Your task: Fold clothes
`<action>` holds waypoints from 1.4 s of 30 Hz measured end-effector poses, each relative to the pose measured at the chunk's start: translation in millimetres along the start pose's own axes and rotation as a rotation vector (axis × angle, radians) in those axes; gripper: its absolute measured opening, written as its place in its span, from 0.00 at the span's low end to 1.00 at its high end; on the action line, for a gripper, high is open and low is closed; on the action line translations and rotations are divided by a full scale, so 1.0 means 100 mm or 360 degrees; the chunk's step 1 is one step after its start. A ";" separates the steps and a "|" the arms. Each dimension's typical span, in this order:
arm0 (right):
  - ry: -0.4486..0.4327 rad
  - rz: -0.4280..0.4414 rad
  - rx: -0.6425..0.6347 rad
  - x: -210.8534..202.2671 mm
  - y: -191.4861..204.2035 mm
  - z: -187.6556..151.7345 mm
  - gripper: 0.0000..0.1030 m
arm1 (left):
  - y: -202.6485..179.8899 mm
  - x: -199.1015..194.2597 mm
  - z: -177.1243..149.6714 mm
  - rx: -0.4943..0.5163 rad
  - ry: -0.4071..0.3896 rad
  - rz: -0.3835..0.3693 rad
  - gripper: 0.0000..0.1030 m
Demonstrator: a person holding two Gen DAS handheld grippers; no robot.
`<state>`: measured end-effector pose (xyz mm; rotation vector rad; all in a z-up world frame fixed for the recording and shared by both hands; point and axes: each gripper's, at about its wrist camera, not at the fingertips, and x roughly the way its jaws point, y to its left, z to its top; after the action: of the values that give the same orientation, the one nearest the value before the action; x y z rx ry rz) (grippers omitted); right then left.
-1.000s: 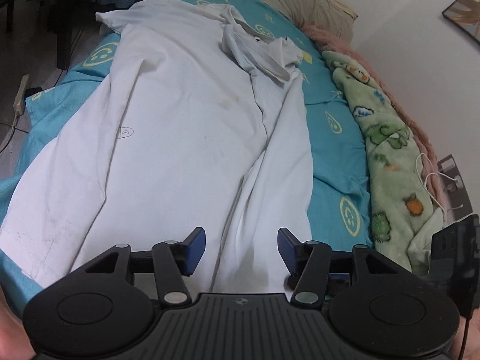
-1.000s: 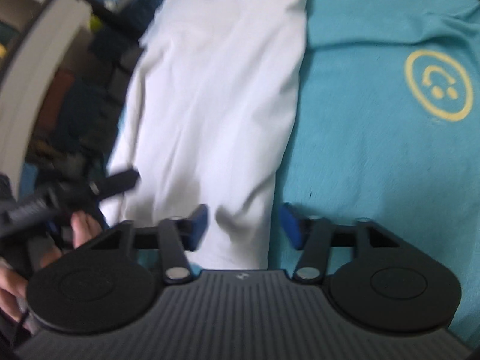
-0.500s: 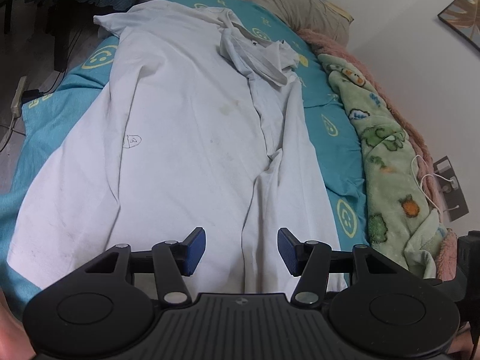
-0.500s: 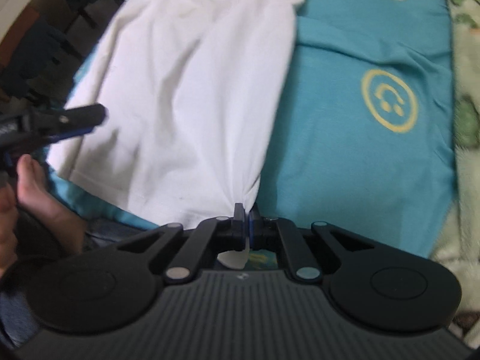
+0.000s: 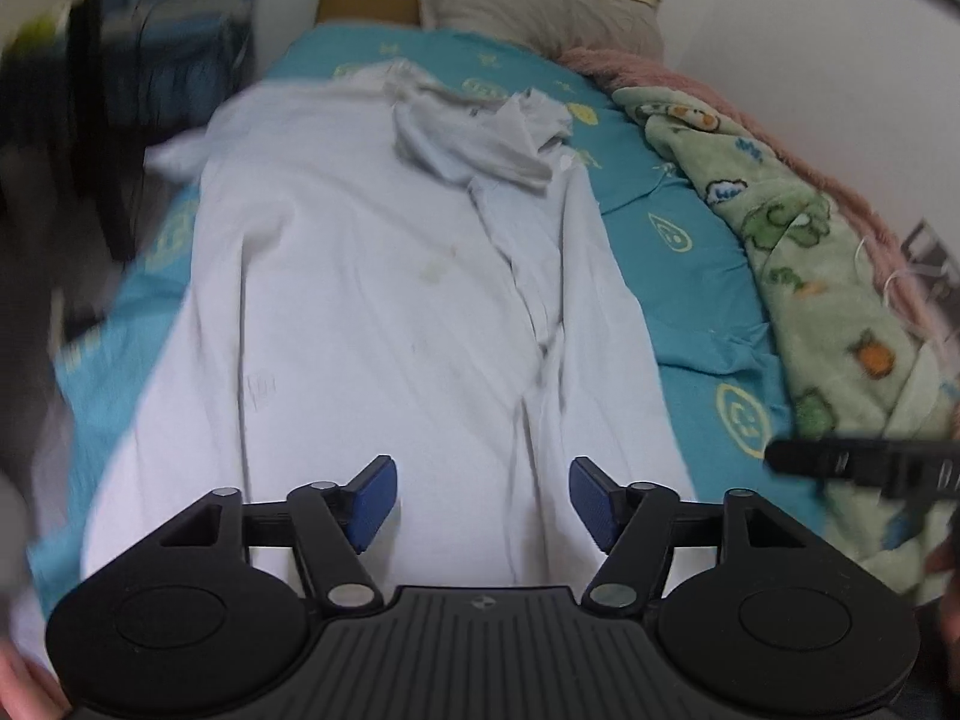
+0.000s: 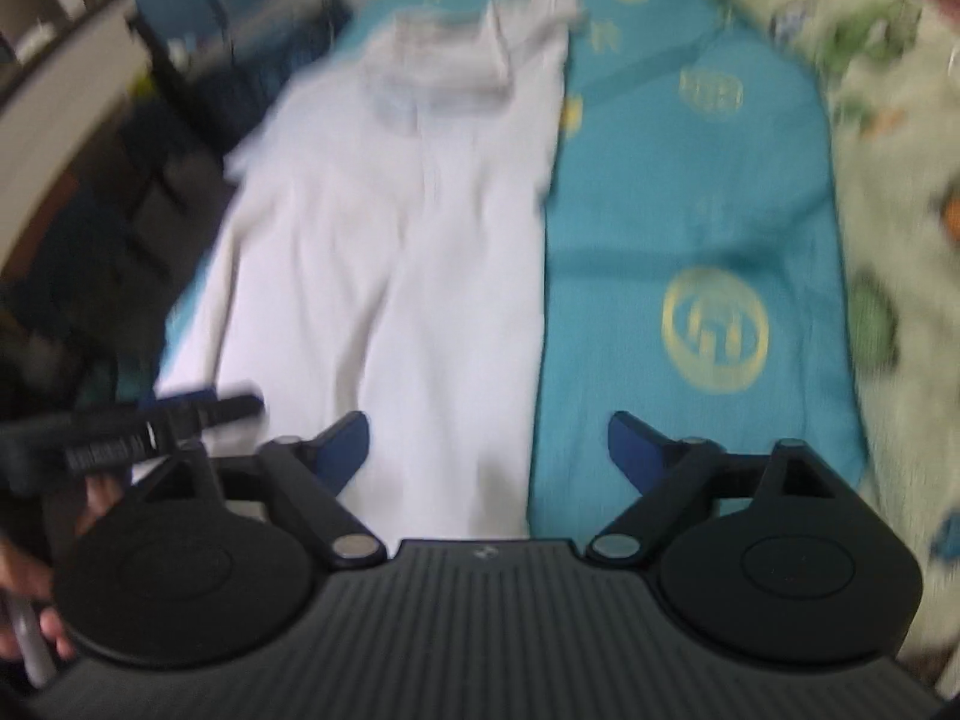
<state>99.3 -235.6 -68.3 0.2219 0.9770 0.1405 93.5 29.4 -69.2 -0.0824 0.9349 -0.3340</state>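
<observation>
Half a second ago my right hand-held gripper (image 6: 489, 450) was clenched on the near hem of the white shirt (image 5: 384, 312); now its blue pads stand wide apart and the cloth lies loose beneath them, so I have let go. My left hand-held gripper (image 5: 483, 501) is released too, as it was a moment back, hovering over the near end of the shirt with nothing between its pads. I read the release as the end of a tug to pull the hem straight, which means the shirt is laid out and the first real fold has not yet begun.

The shirt lies lengthwise on the bed's teal sheet (image 5: 690, 276), hem near me and collar at the far end, toward the beige pillow (image 5: 528, 6). Its right edge runs fairly straight beside bare sheet; the green blanket (image 5: 828, 276) lies well apart along the right side. The collar area is bunched and rumpled, a long crease runs down the right of the middle, and faint stains show on the front. Both views are blurred by motion.
</observation>
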 end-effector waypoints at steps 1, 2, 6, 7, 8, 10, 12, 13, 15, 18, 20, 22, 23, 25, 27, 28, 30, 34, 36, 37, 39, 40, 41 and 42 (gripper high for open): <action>-0.0078 -0.0003 0.0007 0.02 0.00 0.07 0.85 | -0.03 0.05 0.08 0.0059 -0.0026 0.0034 0.72; -0.0135 -0.0006 0.0056 0.06 -0.06 0.11 0.85 | -0.07 0.10 0.16 0.0116 -0.0051 0.0067 0.73; -0.0365 -0.0019 0.0253 0.22 -0.27 0.27 0.85 | -0.21 0.44 0.53 0.0302 -0.0121 0.0187 0.74; -0.0423 -0.0022 0.0302 0.26 -0.33 0.30 0.85 | -0.24 0.55 0.64 0.0337 -0.0129 0.0214 0.76; -0.0480 -0.0026 0.0351 0.30 -0.38 0.34 0.85 | -0.28 0.69 0.75 0.0375 -0.0139 0.0237 0.76; -0.0546 -0.0046 0.0439 0.38 -0.51 0.38 0.85 | -0.37 0.98 0.96 0.0466 -0.0161 0.0259 0.76; -0.0542 -0.0055 0.0484 0.47 -0.64 0.36 0.85 | -0.50 1.28 1.15 0.0578 -0.0174 0.0282 0.77; -0.0535 -0.0067 0.0507 0.51 -0.69 0.38 0.85 | -0.57 1.44 1.24 0.0650 -0.0184 0.0294 0.77; -0.0543 -0.0086 0.0553 0.58 -0.79 0.44 0.85 | -0.69 1.75 1.40 0.0813 -0.0212 0.0325 0.77; -0.0569 -0.0130 0.0567 0.71 -0.89 0.50 0.85 | -0.82 2.20 1.58 0.1073 -0.0235 0.0411 0.77; -0.0558 -0.0158 0.0567 0.81 -0.94 0.52 0.85 | -0.81 2.45 1.67 0.1182 -0.0199 0.0417 0.77; -0.0500 -0.0143 0.0615 0.94 -1.01 0.53 0.85 | -0.78 2.65 1.76 0.1234 -0.0171 0.0391 0.73; -0.0470 -0.0130 0.0645 1.00 -1.05 0.53 0.85 | -0.74 2.72 1.81 0.1227 -0.0162 0.0359 0.71; -0.0419 -0.0105 0.0700 1.09 -1.10 0.53 0.85 | -0.65 2.77 1.94 0.1159 -0.0132 0.0211 0.42; -0.0397 -0.0081 0.0728 1.12 -1.10 0.50 0.85 | -0.59 2.82 2.08 0.1118 -0.0084 0.0138 0.18; -0.0397 -0.0074 0.0730 1.12 -1.08 0.49 0.85 | -0.56 2.82 2.15 0.1106 -0.0078 0.0126 0.07; -0.0392 -0.0055 0.0720 1.14 -1.05 0.47 0.85 | -0.49 2.76 2.34 0.1056 -0.0160 0.0098 0.05; -0.0387 -0.0048 0.0705 1.17 -1.00 0.46 0.85 | -0.20 2.73 2.90 0.0764 -0.0355 0.0292 0.04; -0.0384 -0.0062 0.0699 1.20 -1.00 0.47 0.85 | 0.02 2.81 3.17 0.0539 -0.0433 0.0573 0.06; -0.0382 -0.0068 0.0702 1.20 -1.01 0.47 0.85 | 0.14 2.86 3.27 0.0418 -0.0435 0.0688 0.09; -0.0384 -0.0081 0.0702 1.21 -1.02 0.46 0.85 | 0.38 2.87 3.38 0.0228 -0.0443 0.0754 0.25; -0.0383 -0.0088 0.0698 1.22 -1.03 0.46 0.85 | 0.48 2.85 3.39 0.0142 -0.0451 0.0766 0.43; -0.0382 -0.0096 0.0693 1.22 -1.03 0.46 0.85 | 0.55 2.81 3.36 0.0088 -0.0456 0.0774 0.52; -0.0381 -0.0097 0.0689 1.22 -1.02 0.47 0.85 | 0.61 2.76 3.33 0.0038 -0.0460 0.0782 0.61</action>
<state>207.7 -313.8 -167.1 0.5918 0.7650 -0.1540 525.9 -25.4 -97.8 0.1187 0.6367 0.1212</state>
